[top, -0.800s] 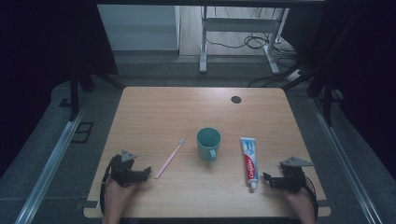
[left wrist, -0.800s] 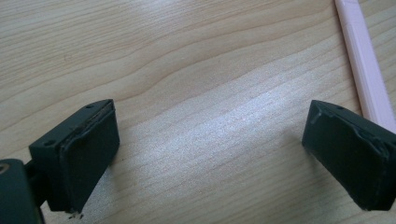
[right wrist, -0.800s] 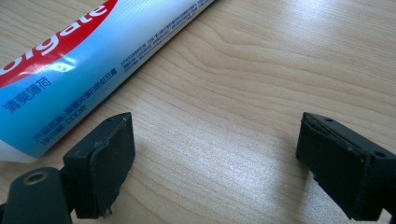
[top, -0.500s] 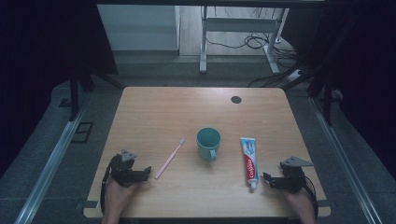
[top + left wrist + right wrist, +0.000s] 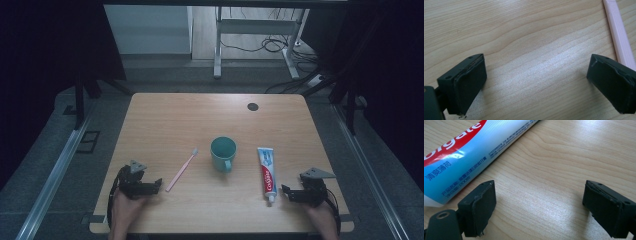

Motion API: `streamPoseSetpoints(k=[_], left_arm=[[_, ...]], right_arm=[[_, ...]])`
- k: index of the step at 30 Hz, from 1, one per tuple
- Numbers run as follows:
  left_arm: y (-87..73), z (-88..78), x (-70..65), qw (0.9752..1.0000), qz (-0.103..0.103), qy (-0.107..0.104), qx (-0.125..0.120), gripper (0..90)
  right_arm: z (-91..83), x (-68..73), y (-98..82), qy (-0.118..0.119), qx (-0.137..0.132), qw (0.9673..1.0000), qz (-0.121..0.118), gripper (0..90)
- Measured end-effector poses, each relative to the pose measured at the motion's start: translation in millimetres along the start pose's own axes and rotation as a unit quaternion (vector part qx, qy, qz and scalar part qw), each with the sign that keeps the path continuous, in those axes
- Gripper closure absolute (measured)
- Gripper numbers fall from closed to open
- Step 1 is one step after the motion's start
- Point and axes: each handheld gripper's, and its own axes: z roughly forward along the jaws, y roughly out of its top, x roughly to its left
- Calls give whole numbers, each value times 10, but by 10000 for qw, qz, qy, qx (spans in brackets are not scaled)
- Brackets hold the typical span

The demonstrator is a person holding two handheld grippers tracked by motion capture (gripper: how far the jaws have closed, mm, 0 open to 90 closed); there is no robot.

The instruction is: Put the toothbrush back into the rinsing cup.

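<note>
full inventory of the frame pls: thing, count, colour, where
toothbrush: 1, pink, lying flat on the table left of the cup, head pointing away from the person
cup: 1, teal, upright at the table's middle, handle toward the person
toothpaste tube: 1, white, blue and red, lying flat right of the cup, cap end toward the person
table: 1, light wood, with a dark round hole near its far right edge
desk frame: 1, pale metal, on the floor beyond the table, cables beside it
left gripper: 1, black, near left edge, jaws open over bare wood beside the toothbrush
right gripper: 1, black, near right edge, jaws open beside the tube's cap end
</note>
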Motion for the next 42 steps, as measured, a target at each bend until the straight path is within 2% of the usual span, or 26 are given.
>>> streamPoseSetpoints(k=[10, 16, 30, 42], left_arm=[[10, -24, 2, 10000, 43, 20, 13, 82], [28, -72, -26, 9999, 146, 33, -59, 132], [107, -130, -138, 9990, 428, -89, -67, 147], [185, -149, -210, 9973, 671, -253, 162, 151]], right_arm=[[0, -1, 0, 4, -2, 10000, 2, 112], [0, -1, 0, 3, -2, 10000, 3, 112], [0, -1, -1, -2, -2, 10000, -4, 111], [0, 0, 0, -2, -2, 10000, -5, 112]])
